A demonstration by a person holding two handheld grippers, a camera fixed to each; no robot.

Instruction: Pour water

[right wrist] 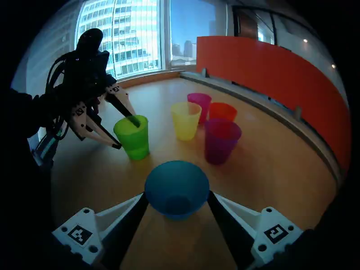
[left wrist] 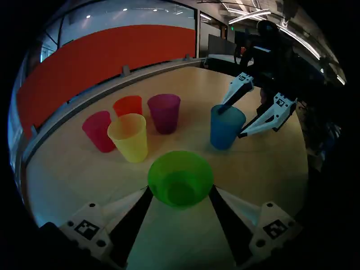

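Note:
A green cup (left wrist: 181,173) stands upright on the wooden table (left wrist: 261,166), and my left gripper (left wrist: 181,189) is shut on it, one finger against each side. In the right gripper view that same green cup (right wrist: 132,137) sits at the left with the left gripper (right wrist: 126,132) around it. A blue cup (right wrist: 177,189) is held between the fingers of my right gripper (right wrist: 177,195). From the left gripper view the blue cup (left wrist: 226,128) stands upright at the right, the right gripper (left wrist: 231,122) closed around it. I cannot tell whether either cup holds water.
Several other cups cluster on the table: yellow (left wrist: 129,137), pink (left wrist: 99,130), orange (left wrist: 127,105) and purple (left wrist: 164,112). An orange wall panel (left wrist: 112,54) runs behind the table's far edge. Windows (right wrist: 130,36) lie beyond the person's dark sleeve (right wrist: 27,112).

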